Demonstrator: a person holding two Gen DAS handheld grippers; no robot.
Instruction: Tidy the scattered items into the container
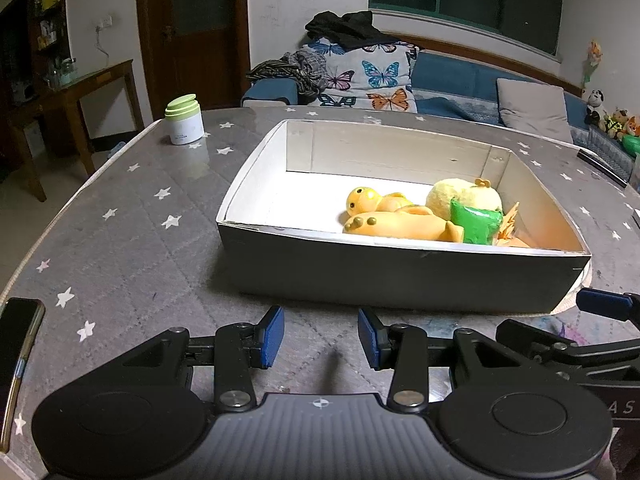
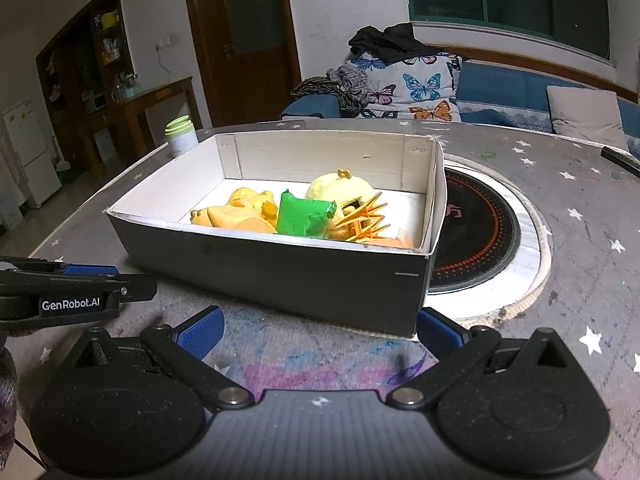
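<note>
A grey cardboard box (image 1: 400, 276) with a white inside stands on the star-patterned table; it also shows in the right wrist view (image 2: 280, 276). Inside lie two yellow-orange rubber ducks (image 1: 394, 226), a pale yellow plush (image 1: 464, 196), a green toy (image 1: 476, 224) and an orange spiky toy (image 2: 362, 220). My left gripper (image 1: 321, 338) is open and empty, just in front of the box's near wall. My right gripper (image 2: 320, 334) is open wide and empty, near the box's front right corner.
A white jar with a green lid (image 1: 184, 120) stands at the table's far left. A phone (image 1: 18, 344) lies at the left edge. A round induction hob (image 2: 480, 224) sits in the table right of the box. A dark remote (image 2: 620, 160) lies far right.
</note>
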